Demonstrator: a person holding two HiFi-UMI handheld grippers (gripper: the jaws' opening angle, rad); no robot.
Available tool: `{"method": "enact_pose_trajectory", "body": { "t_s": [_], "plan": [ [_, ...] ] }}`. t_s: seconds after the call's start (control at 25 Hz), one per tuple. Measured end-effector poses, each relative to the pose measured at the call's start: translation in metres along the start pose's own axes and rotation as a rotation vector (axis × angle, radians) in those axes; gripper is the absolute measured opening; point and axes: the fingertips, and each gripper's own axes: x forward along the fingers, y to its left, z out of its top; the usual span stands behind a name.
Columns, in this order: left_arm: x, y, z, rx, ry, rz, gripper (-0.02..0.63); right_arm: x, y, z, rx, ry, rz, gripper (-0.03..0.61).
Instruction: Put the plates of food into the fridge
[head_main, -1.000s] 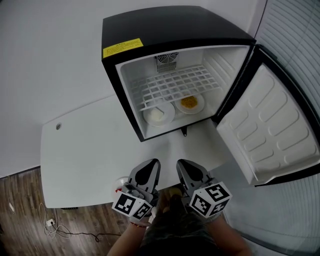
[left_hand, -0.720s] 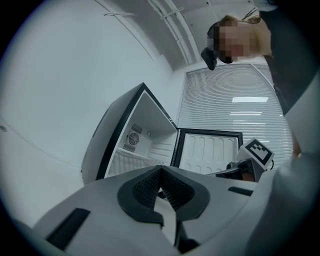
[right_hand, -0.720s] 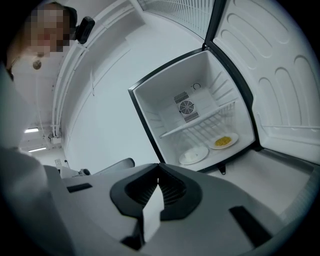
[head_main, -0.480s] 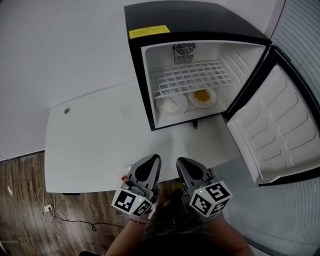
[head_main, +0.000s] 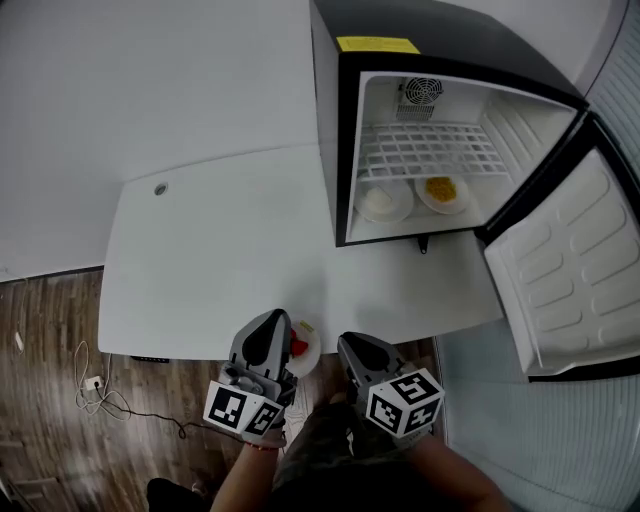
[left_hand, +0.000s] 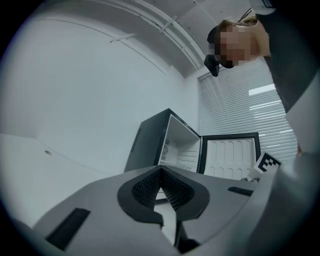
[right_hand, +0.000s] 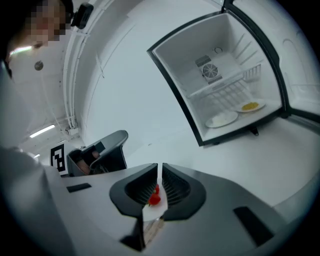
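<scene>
Fridge (head_main: 430, 45) far right, door swung wide; plate of white food (head_main: 383, 203) and plate of yellow food (head_main: 443, 193) already side by side on its floor, so the step in hand is probably fetching the last plate. Table (head_main: 200, 260) white, running left from the fridge. Last plate (head_main: 303, 352), red food on it, lies at the table's near edge between the claws; just beside left gripper (head_main: 271, 318), right gripper (head_main: 346, 342) near on its right. Both claws pinched together, empty; next move likely calls for opening one, seating it on the rim, lifting level.
</scene>
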Motion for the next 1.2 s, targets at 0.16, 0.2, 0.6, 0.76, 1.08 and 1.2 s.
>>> {"method": "enact_pose_trajectory", "body": {
  "t_s": [0.16,0.2,0.6,0.76,1.08,1.2],
  "plan": [
    [-0.035,0.033,0.002,0.017,-0.006,0.113,0.006,0.008,0.001,-0.046,0.061,0.116,-0.013,0.009],
    [-0.043,0.041,0.001,0.018,-0.005,0.137,0.006,0.01,0.001,-0.058,0.084,0.148,-0.018,0.011],
    [-0.097,0.08,-0.019,0.019,0.028,0.276,0.006,0.045,0.014,-0.147,0.53,0.334,0.034,0.124],
    [-0.101,0.087,-0.024,0.011,0.031,0.29,0.006,0.063,0.022,-0.153,0.637,0.334,0.039,0.124],
    [-0.095,0.09,-0.028,-0.003,0.034,0.28,0.006,0.079,0.027,-0.163,0.867,0.332,0.054,0.123],
    [-0.092,0.09,-0.029,-0.007,0.039,0.274,0.006,0.079,0.026,-0.158,0.894,0.321,0.067,0.043]
  ]
}}
